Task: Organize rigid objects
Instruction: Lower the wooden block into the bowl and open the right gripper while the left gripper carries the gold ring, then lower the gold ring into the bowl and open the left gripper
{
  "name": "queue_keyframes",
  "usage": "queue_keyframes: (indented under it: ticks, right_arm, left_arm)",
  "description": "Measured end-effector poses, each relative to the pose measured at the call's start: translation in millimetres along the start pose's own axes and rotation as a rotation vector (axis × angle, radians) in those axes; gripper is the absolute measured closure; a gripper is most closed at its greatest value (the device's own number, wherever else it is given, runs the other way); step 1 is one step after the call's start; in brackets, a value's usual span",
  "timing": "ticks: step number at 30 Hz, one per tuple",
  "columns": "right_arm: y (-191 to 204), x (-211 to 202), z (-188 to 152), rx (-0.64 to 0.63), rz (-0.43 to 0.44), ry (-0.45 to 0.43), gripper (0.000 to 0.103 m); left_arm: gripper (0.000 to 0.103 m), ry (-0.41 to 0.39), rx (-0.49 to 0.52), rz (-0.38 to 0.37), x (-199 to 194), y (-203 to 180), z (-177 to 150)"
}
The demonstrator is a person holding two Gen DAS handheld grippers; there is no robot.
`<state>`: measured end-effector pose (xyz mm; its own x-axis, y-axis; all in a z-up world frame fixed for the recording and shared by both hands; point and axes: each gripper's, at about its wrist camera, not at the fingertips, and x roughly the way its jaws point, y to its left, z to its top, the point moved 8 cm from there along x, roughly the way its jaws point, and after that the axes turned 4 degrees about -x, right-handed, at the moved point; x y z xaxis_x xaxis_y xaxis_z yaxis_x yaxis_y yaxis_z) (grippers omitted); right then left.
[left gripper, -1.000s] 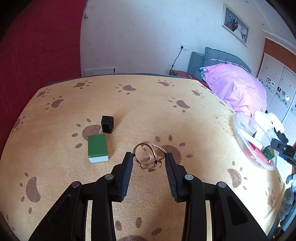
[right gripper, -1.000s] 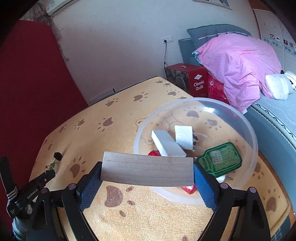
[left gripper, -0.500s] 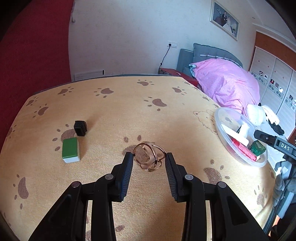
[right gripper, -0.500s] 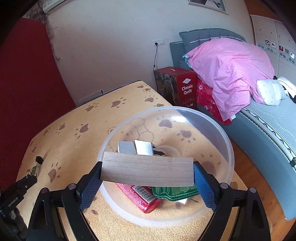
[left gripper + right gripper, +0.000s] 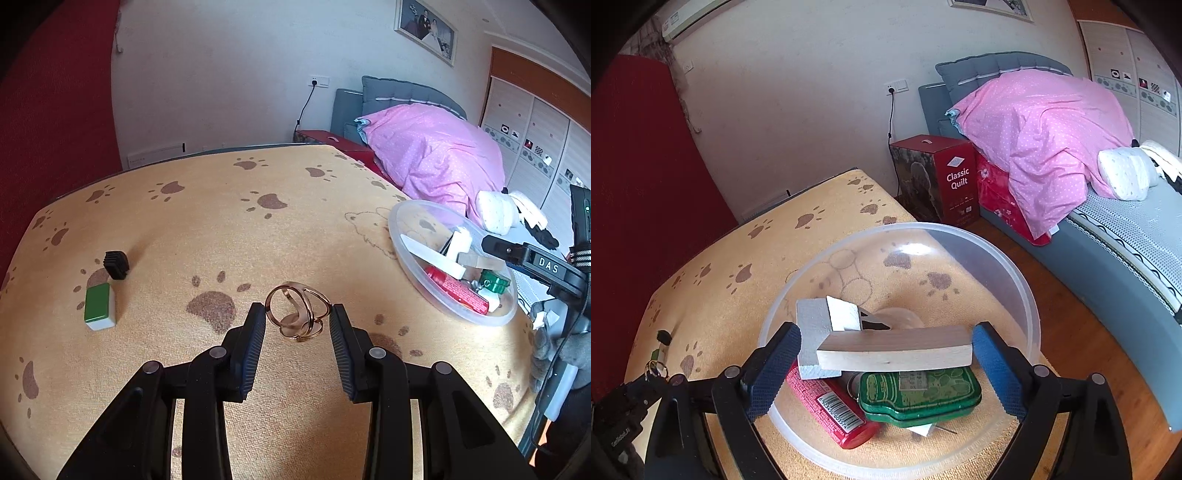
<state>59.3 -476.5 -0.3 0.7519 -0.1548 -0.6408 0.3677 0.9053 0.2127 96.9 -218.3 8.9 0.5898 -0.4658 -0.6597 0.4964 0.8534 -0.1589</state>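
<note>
Wood block (image 5: 894, 349): lies in the clear plastic bowl (image 5: 1015, 280), resting tilted across the white foam blocks (image 5: 827, 325) and over the green tin (image 5: 919, 395); looks already let go.
Right gripper (image 5: 886, 365): fingers spread wide, a visible gap on both ends of the block, hanging over the bowl; nothing pinched.
Left gripper (image 5: 297, 325): pinching a gold wire ring piece (image 5: 297, 314) between its pads, above the tablecloth (image 5: 221, 229), well apart from the bowl (image 5: 400, 221).
Bowl contents: red tube with barcode (image 5: 831, 406), green tin, two white foam blocks, wood block, some small bits underneath too hidden to name.
Left on the cloth: green-and-white mahjong tile (image 5: 98, 306) and black ribbed cap (image 5: 117, 264), just beside each other, far side of the table from the bowl.
Done: my read, most items are collected, wood block delivered.
Remaining: ring piece needs carrying over to the bowl, then tile and cap, so three items to go.
Stage: late, roughly two thirds through by count.
</note>
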Motion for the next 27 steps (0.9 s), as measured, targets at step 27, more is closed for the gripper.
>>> queue_keyframes:
  ticks: [27]
  right_arm:
    - [-41,-26,-17,0.094,-0.073,-0.052,0.007]
  left_arm:
    - [0.066,0.048,0.174,-0.156,33,-115,19]
